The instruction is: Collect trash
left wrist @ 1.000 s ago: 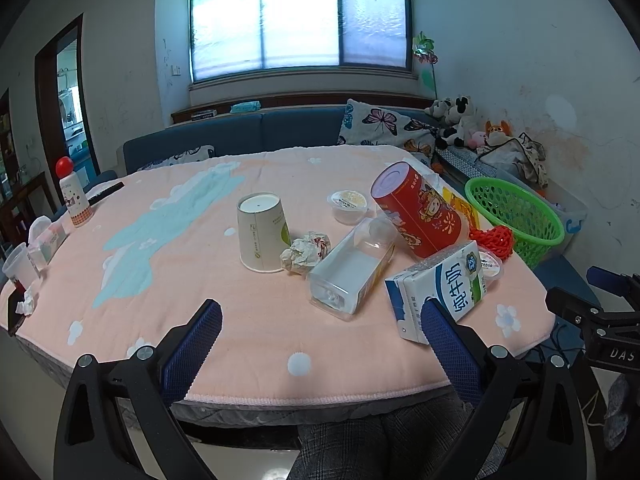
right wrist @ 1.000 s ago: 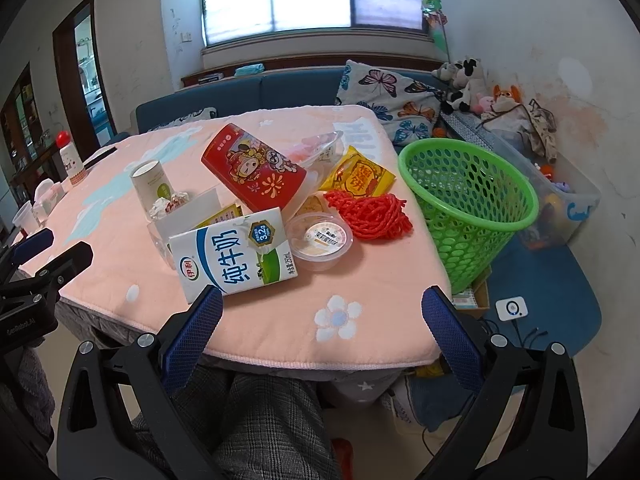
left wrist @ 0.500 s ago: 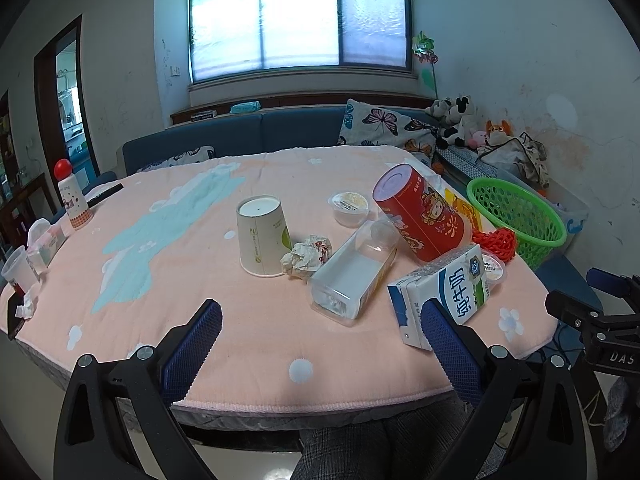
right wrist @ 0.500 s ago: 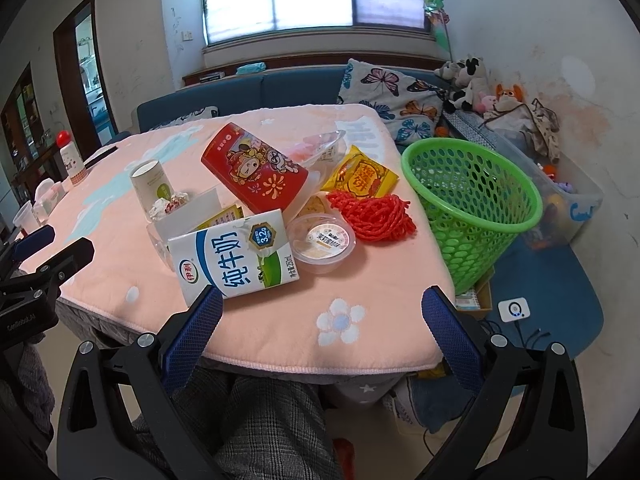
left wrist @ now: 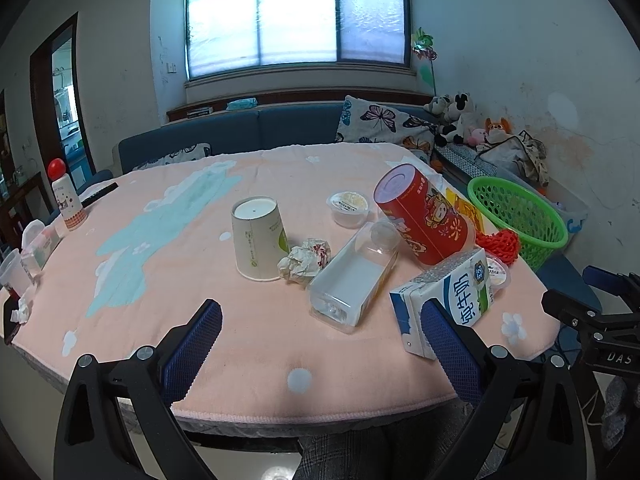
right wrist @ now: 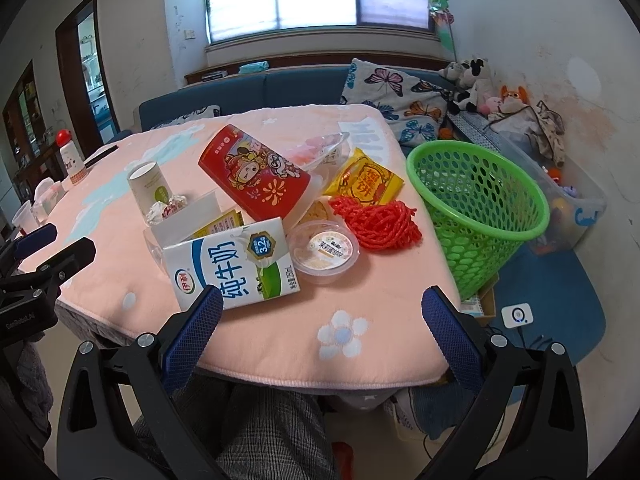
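Trash lies on the pink table (left wrist: 248, 336): an upturned paper cup (left wrist: 259, 238), a crumpled wrapper (left wrist: 306, 260), a clear plastic box (left wrist: 352, 280), a red can (left wrist: 422, 216) (right wrist: 256, 174), a milk carton (left wrist: 444, 300) (right wrist: 232, 262), a small sealed cup (right wrist: 325, 250), a red net (right wrist: 378, 222) and a yellow snack pack (right wrist: 366, 180). A green basket (right wrist: 478, 208) (left wrist: 518, 216) stands off the table's right edge. My left gripper (left wrist: 320, 344) is open and empty at the near table edge. My right gripper (right wrist: 322, 332) is open and empty just before the milk carton.
A white bottle with a red cap (left wrist: 66, 196) and small cups (left wrist: 12, 276) stand at the table's left edge. A blue sofa (left wrist: 248, 132) with a butterfly cushion (right wrist: 400, 96) runs behind. A clear storage bin (right wrist: 568, 200) sits past the basket.
Both grippers have moved slightly forward toward the table, so the trash looks a little nearer. Their jaws stay open. Nothing on the table has moved.
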The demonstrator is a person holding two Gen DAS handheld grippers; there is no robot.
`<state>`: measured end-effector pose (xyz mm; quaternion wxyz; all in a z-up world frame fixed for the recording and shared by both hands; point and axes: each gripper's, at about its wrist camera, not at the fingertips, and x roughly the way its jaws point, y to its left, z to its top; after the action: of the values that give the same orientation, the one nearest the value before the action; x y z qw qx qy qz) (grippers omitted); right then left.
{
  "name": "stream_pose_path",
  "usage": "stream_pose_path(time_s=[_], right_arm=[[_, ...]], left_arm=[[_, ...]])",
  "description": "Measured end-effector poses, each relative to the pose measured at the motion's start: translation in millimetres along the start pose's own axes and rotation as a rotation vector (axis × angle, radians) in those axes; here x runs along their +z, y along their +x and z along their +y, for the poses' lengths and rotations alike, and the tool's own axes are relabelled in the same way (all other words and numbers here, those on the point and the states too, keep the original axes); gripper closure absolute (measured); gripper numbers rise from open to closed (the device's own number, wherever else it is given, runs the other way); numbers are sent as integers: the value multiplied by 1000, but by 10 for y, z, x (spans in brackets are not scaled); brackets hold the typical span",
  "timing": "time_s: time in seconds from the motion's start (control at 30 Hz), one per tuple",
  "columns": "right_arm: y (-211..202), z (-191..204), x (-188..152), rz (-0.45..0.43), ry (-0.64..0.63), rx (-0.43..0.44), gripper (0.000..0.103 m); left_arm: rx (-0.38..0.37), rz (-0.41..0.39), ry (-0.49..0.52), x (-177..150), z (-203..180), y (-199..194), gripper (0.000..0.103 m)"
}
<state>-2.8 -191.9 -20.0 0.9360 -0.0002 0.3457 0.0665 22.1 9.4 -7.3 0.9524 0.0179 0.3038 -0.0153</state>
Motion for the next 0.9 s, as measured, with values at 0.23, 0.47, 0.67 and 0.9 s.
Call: stream_pose_path(time_s=[0.23, 0.47, 0.67, 0.9], right_arm=[[89, 34, 95, 3, -27, 12, 4], [209, 194, 261, -2, -114, 22, 4], [354, 390, 460, -10, -220, 25, 5], [633, 709, 704, -16, -357, 24, 6]], left_arm=[[1, 6, -4, 42, 30, 55, 7], [4, 12, -19, 105, 136, 104, 7], [0, 21, -36, 130, 266, 155, 7], [-8, 33, -43, 95, 387, 212, 7]])
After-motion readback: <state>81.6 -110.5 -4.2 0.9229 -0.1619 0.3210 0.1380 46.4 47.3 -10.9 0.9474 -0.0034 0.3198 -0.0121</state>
